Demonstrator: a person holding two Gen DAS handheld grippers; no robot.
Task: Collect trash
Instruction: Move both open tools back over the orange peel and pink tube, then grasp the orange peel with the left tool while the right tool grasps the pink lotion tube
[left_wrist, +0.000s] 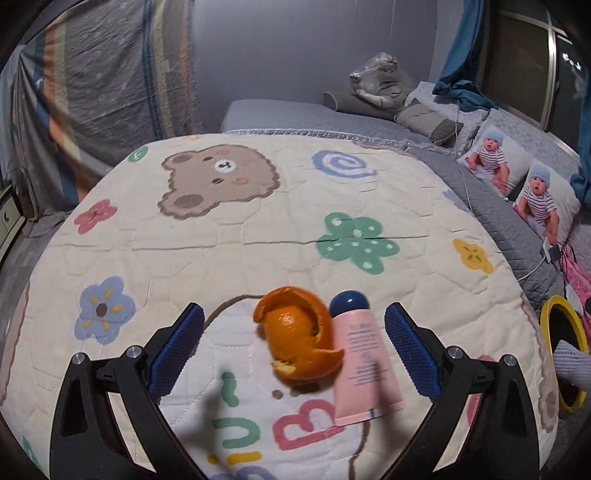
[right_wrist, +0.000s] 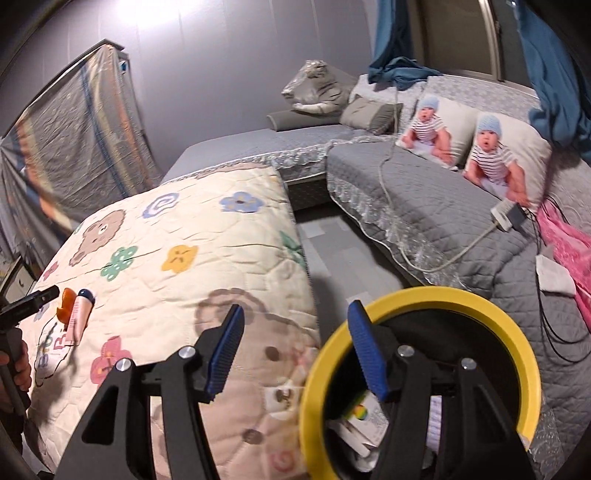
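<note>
Left gripper (left_wrist: 294, 334) spread wide, framing orange peel (left_wrist: 297, 341) for pickup; right gripper (right_wrist: 295, 350) released over yellow-rimmed bin (right_wrist: 513, 332).

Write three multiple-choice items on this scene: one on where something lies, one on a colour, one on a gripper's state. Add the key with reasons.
1. Where does the orange peel lie?
A. against the pink tube on the quilt
B. inside the bin
C. on the grey bedspread

2. What colour is the rim of the bin?
A. blue
B. yellow
C. pink

3. How does the left gripper stand?
A. shut on the peel
B. shut on the tube
C. open, its pads clear of both

Key: 1 A, the peel rests beside the tube on the cartoon quilt, touching it. 2 B, the round rim under the right gripper is bright yellow. 3 C, the blue pads stand wide on either side, with gaps to peel and tube.
</note>
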